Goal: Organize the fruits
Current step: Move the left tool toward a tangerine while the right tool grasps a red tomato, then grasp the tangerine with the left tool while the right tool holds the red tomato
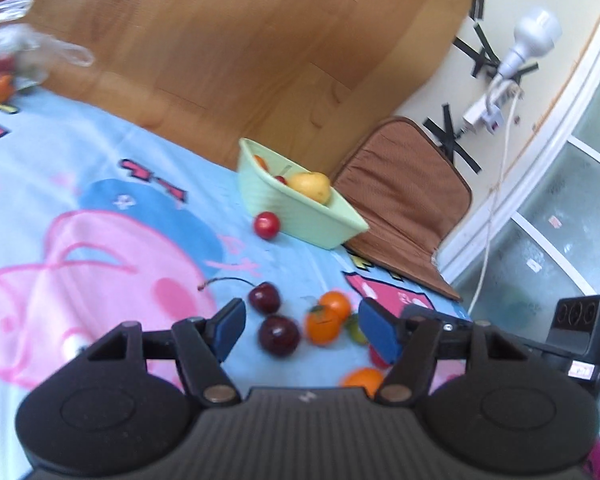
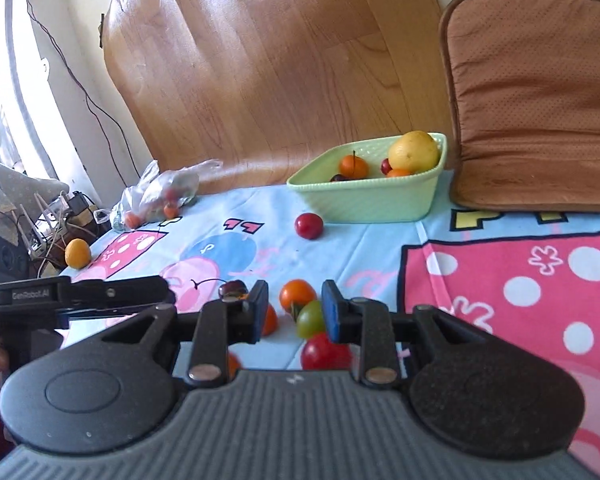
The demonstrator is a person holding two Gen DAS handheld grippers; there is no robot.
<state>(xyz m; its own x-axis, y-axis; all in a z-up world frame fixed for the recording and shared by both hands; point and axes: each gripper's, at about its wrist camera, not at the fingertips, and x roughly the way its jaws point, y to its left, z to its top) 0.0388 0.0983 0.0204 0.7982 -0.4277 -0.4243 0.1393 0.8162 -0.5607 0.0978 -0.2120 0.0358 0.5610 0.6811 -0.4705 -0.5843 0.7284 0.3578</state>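
Fruits lie loose just ahead of both grippers on a cartoon-printed blue cloth (image 2: 372,236) covering the surface. The left gripper (image 1: 302,330) has its blue-padded fingers apart and empty, with two dark cherries (image 1: 278,334) and a pair of small oranges (image 1: 327,316) on the cloth beyond the gap. The right gripper (image 2: 294,308) shows its fingers set closer but still parted, pressing on nothing; a green tomato (image 2: 310,318), a red tomato (image 2: 325,352) and an orange fruit (image 2: 297,294) sit in front of them. Farther out a lone red fruit (image 2: 309,225) rests near a pale green basket (image 2: 364,196) holding a yellow pear (image 2: 415,152) and smaller fruit. A clear plastic bag (image 2: 160,192) with more fruit lies at the far left, and a brown cushion (image 2: 536,96) leans beside the basket.
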